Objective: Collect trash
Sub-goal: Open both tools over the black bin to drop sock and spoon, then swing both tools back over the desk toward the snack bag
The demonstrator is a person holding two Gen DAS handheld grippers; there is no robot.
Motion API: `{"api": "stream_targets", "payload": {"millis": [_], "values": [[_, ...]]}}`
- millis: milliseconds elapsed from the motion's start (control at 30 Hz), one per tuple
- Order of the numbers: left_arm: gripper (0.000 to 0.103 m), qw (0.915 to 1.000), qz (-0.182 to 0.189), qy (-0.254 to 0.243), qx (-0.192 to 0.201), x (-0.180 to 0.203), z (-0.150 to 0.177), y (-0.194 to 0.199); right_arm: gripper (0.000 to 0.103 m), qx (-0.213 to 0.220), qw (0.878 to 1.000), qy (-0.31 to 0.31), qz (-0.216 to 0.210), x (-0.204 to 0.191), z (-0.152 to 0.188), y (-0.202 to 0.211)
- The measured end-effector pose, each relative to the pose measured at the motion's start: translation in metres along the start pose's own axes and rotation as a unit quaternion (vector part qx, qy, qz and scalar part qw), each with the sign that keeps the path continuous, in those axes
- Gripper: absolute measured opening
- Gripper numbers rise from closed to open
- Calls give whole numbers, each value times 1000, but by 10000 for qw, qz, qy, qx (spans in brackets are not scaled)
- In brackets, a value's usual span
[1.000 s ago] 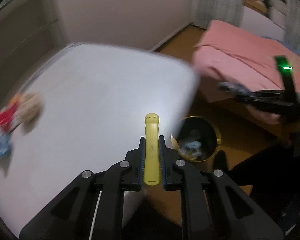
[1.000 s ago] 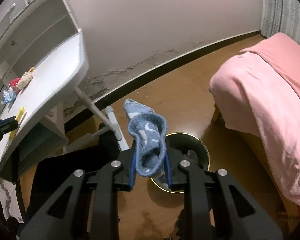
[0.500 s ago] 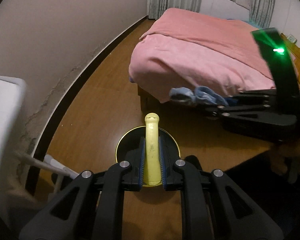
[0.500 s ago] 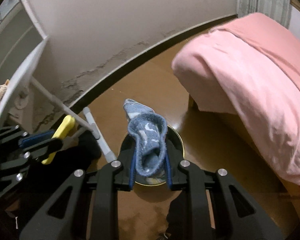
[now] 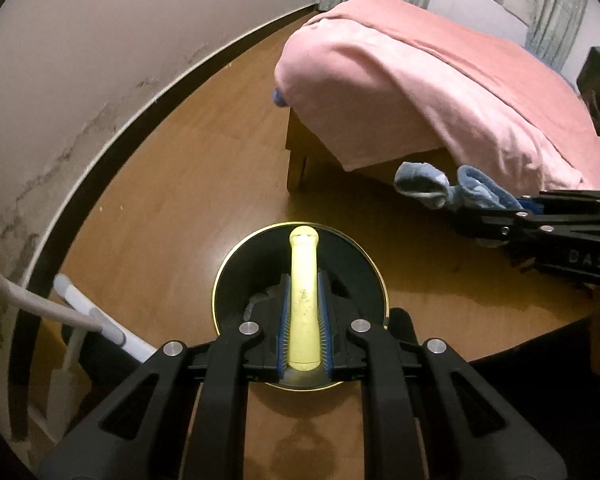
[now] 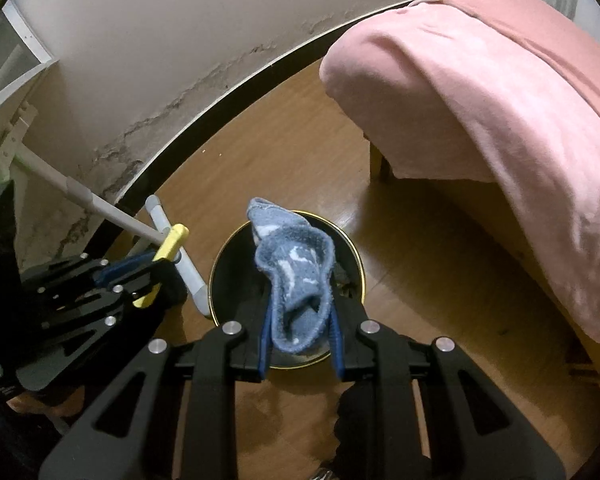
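The left tool (image 5: 303,312) is pointing steeply downward, its two blue-padded fingers (image 5: 284,320) pressing close on a slim yellow stick (image 5: 303,292) that is standing out past the tips. The right tool (image 6: 300,312) is also tilting steeply down, its fingers (image 6: 265,332) pinching a bunched blue sock (image 6: 294,276). The two tools are hanging side by side, near but apart.

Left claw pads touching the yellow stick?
Touching. The left wrist view shows the left claw shut on the yellow stick, both blue pads pressed flat against its sides, no gap, above the bin.
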State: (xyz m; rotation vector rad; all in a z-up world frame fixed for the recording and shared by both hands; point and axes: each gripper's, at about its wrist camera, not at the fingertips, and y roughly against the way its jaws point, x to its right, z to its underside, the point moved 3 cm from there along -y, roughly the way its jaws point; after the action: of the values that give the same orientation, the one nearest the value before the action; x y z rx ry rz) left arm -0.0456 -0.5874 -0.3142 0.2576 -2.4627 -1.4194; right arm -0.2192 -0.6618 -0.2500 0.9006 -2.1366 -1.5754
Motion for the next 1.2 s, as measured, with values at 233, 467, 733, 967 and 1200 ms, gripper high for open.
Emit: {"api": "stream_targets", "payload": {"millis": [233,467,733,967,1200], "values": [[12,9999,113,-9,6,3,3,-8,22,-149,9999,22,-32,-8,-1,-11],[36,9999,111,-84,-29,7,5,-13,44,-99,9999,14,-43,-11,-3,-10],[54,9999,19,49,-103,8,13,-5,52,34,9999,-72,-70,-6,-8,-5],[85,9993,-247,241,160,34,27,90,66,451,9989,-127,11,-9,-20,16],[92,9922,-763,696,698,12,60,259,68,822,9950,544,-126,-81,-23,103]]}}
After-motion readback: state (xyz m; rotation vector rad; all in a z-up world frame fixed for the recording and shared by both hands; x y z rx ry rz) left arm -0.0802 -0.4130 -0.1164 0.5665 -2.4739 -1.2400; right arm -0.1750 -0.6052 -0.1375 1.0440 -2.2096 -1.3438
